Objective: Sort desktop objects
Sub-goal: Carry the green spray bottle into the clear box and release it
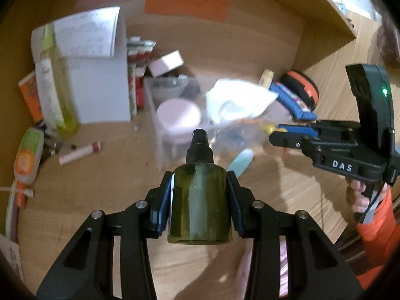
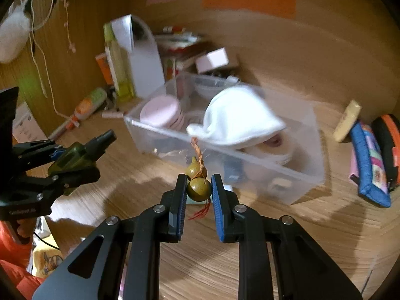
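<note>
Left gripper (image 1: 200, 197) clamped on green spray bottle (image 1: 200, 200), right gripper (image 2: 199, 190) clamped on small gourd charm (image 2: 198, 187), clear plastic bin (image 2: 250, 165) just beyond both, above wooden desk (image 2: 312, 237)

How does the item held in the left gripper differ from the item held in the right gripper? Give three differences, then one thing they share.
The green spray bottle in the left gripper is see-through; the gourd charm in the right gripper is opaque.
The bottle is a cylinder with a black nozzle; the charm is two rounded bulbs.
The charm carries orange cord and a red tassel; the bottle has none.
Both are olive-green and clamped between blue pads.
</note>
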Motion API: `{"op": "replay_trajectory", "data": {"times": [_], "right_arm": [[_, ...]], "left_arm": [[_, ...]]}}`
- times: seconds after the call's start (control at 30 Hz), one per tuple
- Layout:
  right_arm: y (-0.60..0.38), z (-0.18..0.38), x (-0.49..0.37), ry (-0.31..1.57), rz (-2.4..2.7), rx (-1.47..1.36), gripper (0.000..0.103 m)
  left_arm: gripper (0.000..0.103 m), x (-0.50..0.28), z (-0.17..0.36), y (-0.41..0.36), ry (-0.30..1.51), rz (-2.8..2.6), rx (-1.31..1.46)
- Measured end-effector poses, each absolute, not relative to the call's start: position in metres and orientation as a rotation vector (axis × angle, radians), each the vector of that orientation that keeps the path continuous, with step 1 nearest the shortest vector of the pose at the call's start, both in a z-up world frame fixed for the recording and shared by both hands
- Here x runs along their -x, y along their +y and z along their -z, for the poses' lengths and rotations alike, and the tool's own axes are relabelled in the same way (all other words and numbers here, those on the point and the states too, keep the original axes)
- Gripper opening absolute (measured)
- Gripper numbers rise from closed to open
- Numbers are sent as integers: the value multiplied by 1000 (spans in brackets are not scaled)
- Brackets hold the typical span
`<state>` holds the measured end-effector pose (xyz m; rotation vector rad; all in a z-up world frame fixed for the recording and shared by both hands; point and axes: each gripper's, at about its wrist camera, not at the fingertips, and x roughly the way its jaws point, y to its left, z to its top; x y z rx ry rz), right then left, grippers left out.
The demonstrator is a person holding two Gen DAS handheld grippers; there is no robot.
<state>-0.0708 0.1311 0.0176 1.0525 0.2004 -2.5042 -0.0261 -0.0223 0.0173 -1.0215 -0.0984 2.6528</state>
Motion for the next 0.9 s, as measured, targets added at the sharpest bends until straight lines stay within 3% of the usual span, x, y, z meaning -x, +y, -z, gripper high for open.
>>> {"op": "replay_trajectory", "data": {"times": [0.9], "right_arm": [[122,-25,143,343,2533,-1068,18]], "left_arm": [[41,112,-34,1,-87,-2611,1053]]}}
